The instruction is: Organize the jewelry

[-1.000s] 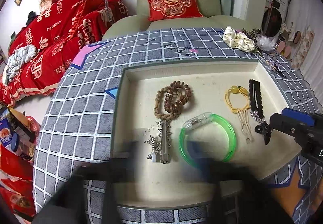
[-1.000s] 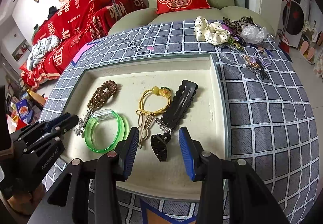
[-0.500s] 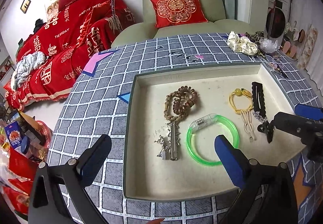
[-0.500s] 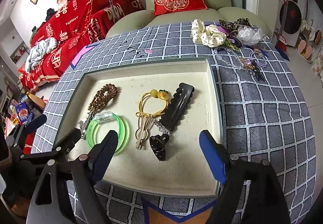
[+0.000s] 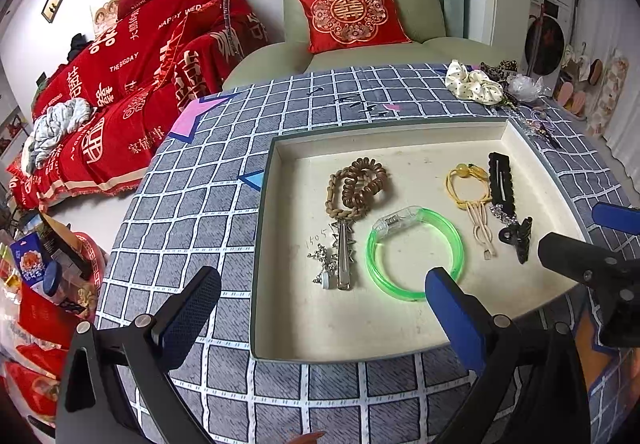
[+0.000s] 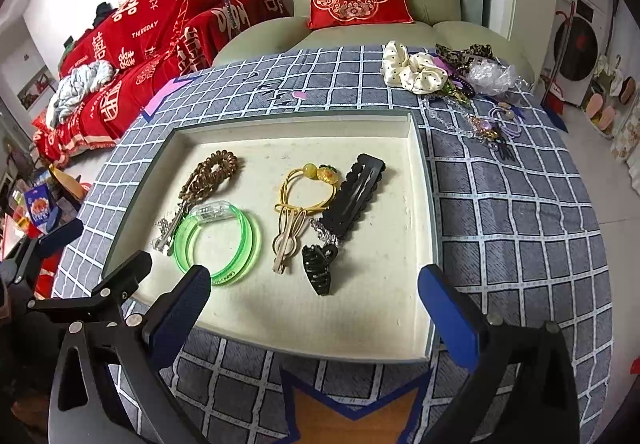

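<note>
A cream tray on the checked tablecloth holds a green bangle, a brown coil hair tie, a silver clip, a yellow hair tie, a long black clip and a small black claw clip. My left gripper is open and empty above the tray's near left edge. My right gripper is open and empty above the tray's near edge.
A white scrunchie and a pile of small jewelry lie on the cloth beyond the tray's far right corner. A green armchair with a red cushion stands behind the table; a red-covered sofa is at the left.
Both grippers opened wide and pulled back from the tray. The black claw clip now lies free in the tray.
</note>
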